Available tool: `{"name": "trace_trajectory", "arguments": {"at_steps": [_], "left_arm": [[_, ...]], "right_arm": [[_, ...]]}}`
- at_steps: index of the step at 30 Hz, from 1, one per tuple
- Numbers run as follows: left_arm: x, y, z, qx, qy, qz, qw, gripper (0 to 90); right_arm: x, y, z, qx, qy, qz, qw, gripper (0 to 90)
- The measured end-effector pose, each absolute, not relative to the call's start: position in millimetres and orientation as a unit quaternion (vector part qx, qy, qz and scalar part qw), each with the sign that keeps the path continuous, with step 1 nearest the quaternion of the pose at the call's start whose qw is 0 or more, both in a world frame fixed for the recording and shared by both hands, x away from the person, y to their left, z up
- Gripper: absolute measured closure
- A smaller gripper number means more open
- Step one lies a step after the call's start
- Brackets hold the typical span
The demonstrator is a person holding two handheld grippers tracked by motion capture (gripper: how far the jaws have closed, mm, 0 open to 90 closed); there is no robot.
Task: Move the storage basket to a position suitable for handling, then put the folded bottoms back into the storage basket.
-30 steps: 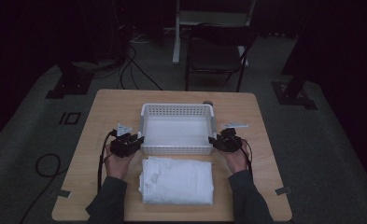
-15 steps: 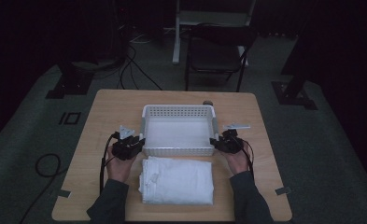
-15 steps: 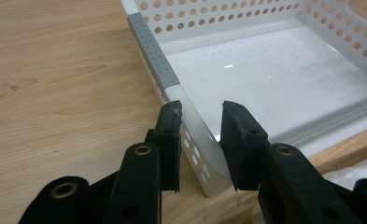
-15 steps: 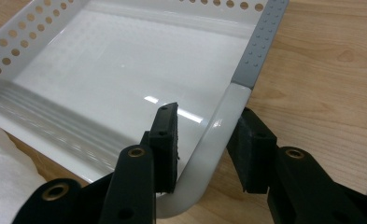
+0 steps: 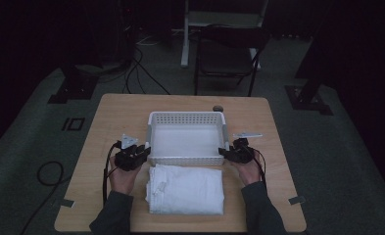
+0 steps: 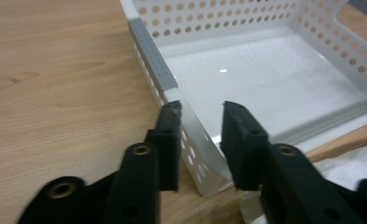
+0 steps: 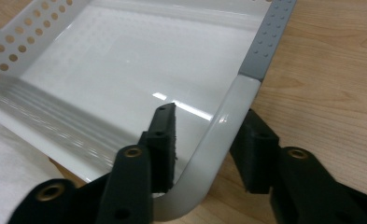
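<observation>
A white perforated basket (image 5: 186, 117) stands empty in the middle of the wooden table (image 5: 116, 112). A folded white cloth (image 5: 186, 188) lies just in front of it. My left gripper (image 5: 143, 151) is at the basket's near left corner. In the left gripper view its jaws (image 6: 203, 106) straddle the corner wall (image 6: 153, 60); they have just been opening, and the inner jaw stands off the wall. My right gripper (image 5: 224, 152) is at the near right corner, jaws (image 7: 209, 113) either side of the rounded rim (image 7: 260, 51). They too have just been opening, with a gap at the inner pad.
A small dark round object (image 5: 218, 107) sits at the table's far edge behind the basket. A dark chair (image 5: 229, 49) stands beyond the table, and cables lie on the floor at the left (image 5: 48, 171). The cloth's edge (image 6: 354, 165) lies close under both grippers.
</observation>
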State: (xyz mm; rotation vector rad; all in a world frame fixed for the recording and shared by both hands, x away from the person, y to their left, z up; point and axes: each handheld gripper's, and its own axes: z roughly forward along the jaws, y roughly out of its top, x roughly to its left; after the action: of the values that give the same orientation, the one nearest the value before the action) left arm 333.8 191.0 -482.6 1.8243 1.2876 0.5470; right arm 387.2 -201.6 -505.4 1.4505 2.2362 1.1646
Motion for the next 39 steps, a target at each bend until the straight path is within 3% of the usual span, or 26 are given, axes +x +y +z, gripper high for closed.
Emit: {"name": "trace_trajectory", "arguments": {"at_steps": [6,12,22,39], "left_arm": [[321,200,-471,0.717,0.51,0.228,0.416,52.0],[313,204,-473,0.711,0.519,0.223,0.419,46.3],[297,191,-480,0.73,0.497,0.197,0.425,39.0],[268,151,-487,0.753,0.469,0.174,0.428,36.6]], "right_arm": [[376,-211,-490,0.499,0.75,0.405,0.154,42.6],[359,-224,-484,0.502,0.743,0.406,0.174,38.6],[328,-227,-482,0.477,0.757,0.414,0.169,30.2],[301,-211,-499,0.444,0.778,0.421,0.143,29.2]]}}
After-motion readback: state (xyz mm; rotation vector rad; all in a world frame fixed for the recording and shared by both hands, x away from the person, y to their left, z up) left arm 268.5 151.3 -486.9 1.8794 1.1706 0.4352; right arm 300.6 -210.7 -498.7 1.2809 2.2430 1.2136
